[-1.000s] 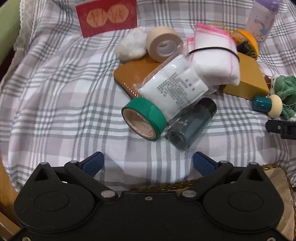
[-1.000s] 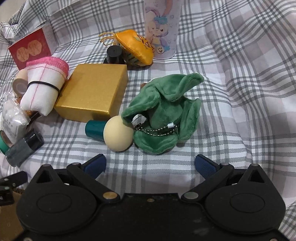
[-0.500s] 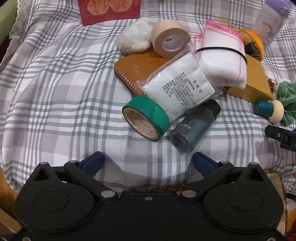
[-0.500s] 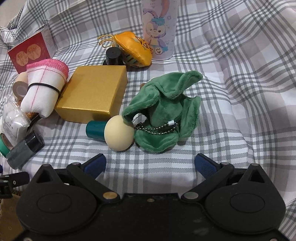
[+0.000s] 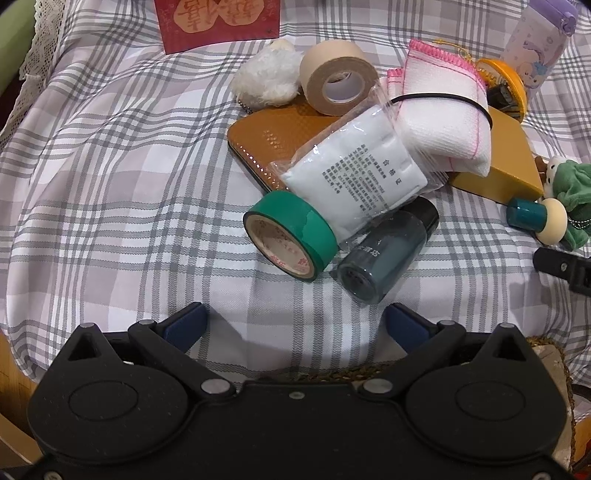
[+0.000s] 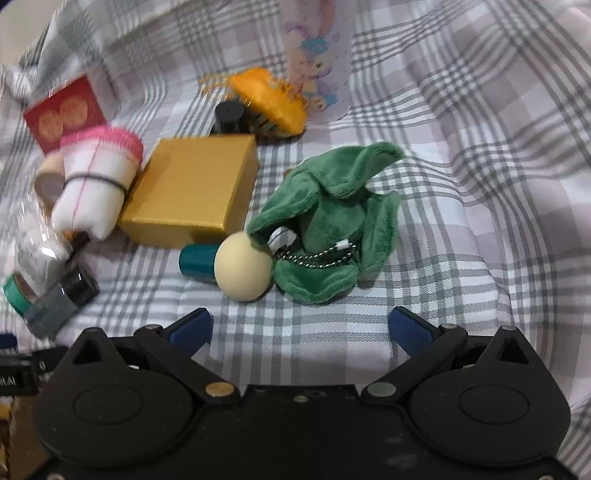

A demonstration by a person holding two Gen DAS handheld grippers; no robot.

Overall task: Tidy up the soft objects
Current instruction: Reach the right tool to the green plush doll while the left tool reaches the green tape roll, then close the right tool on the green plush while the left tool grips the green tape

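Observation:
My left gripper (image 5: 295,321) is open and empty, just short of a green tape roll (image 5: 291,236) and a dark bottle (image 5: 384,254). Behind them lie a bagged white cloth (image 5: 354,184), a rolled white towel with pink trim (image 5: 443,122), a white fluffy ball (image 5: 266,81) and a beige tape roll (image 5: 338,81). My right gripper (image 6: 301,328) is open and empty, just in front of a green plush toy (image 6: 332,218) with a bead chain. The towel also shows in the right wrist view (image 6: 92,184). An orange soft pouch (image 6: 269,99) lies further back.
A gold box (image 6: 192,192), a teal-and-cream knob (image 6: 229,266), a brown case (image 5: 269,144), a red box (image 5: 218,22) and a cartoon-printed cup (image 6: 317,62) lie on the plaid cloth (image 5: 110,184). A woven basket rim (image 5: 546,354) shows by my left gripper.
My left gripper has moved forward toward the tape and bottle. My right gripper has moved slightly closer to the green plush; its view is now blurred by motion.

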